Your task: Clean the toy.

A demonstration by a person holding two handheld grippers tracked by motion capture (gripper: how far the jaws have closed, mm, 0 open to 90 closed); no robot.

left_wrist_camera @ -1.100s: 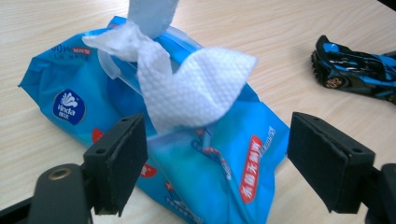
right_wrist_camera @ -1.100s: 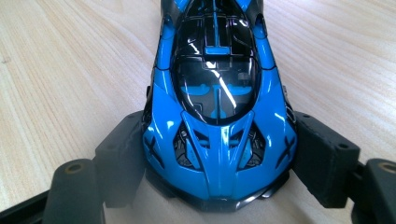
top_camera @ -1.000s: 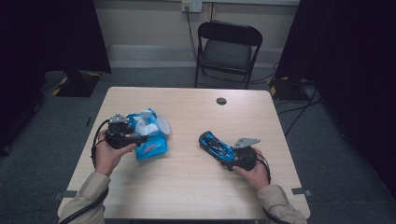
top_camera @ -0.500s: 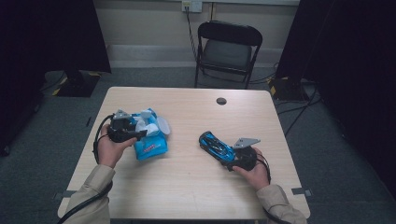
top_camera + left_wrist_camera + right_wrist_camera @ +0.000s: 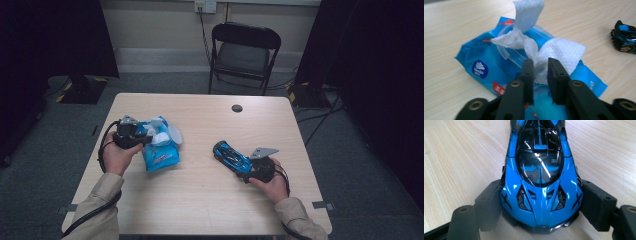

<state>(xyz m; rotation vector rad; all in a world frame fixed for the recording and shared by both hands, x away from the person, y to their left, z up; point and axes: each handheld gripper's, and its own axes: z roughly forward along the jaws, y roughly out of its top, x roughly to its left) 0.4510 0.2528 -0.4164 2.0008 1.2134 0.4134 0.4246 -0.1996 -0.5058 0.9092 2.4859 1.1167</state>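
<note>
The wooden table [image 5: 210, 200] carries everything here, and the largest thing on it is the blue wet-wipe pack [image 5: 499, 72], lying flat just ahead of the left gripper [image 5: 541, 67] with its clear flip lid open and a white wipe [image 5: 541, 52] bunched up out of the slot. The left gripper's jaws have just been closing and now stand narrow on either side of the wipe's lower fold — whether the pads already pinch it is hard to say. The risk from here, as I judge it: a pull with so shallow a bite could let the damp sheet slip free, or drag the light pack along, since nothing holds it down; a second sheet could also follow the first. The blue toy sports car [image 5: 540, 177] sits between the right gripper's [image 5: 541, 207] jaws, which are clamped on its flanks near one end; a loosened grip would let it roll. The left hand [image 5: 116, 152] holds its gripper low and level, pointing across at the pack; the right hand [image 5: 270, 181] rests on the table, its gripper aimed up-left.
</note>
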